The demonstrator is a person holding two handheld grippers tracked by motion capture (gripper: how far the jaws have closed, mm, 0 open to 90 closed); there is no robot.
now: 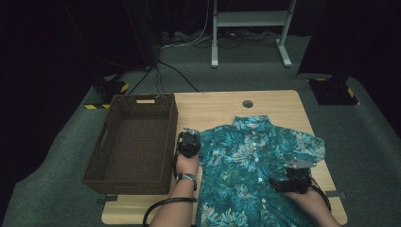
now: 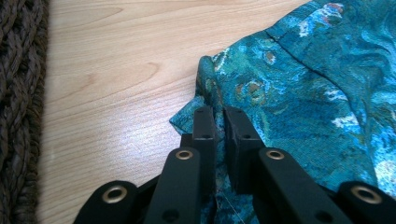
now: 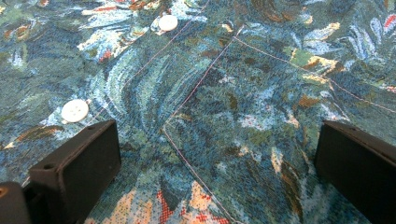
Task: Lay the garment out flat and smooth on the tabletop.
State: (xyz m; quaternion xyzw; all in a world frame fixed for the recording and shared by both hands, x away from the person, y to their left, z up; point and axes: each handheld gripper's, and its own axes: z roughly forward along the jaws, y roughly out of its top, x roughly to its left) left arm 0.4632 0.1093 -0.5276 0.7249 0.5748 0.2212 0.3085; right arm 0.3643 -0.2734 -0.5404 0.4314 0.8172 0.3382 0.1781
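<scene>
Jaws of the left gripper (image 2: 215,116) are pinching the shirt's (image 1: 255,165) sleeve edge (image 2: 196,112), while the right gripper (image 3: 215,163) is hovering spread wide over the front panel, gripping nothing. Shirt is lying flat, collar pointing away, long axis running near to far, between both hands. Beyond, the wooden table (image 1: 208,106) is carrying a wicker basket (image 1: 137,142) at left, with grey carpet behind.

Dim overhead view, sharp close-ups

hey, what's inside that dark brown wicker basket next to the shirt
The dark brown woven wicker basket shows only its own woven floor, nothing inside. Its near wall hides a strip of the floor just behind it.
</scene>
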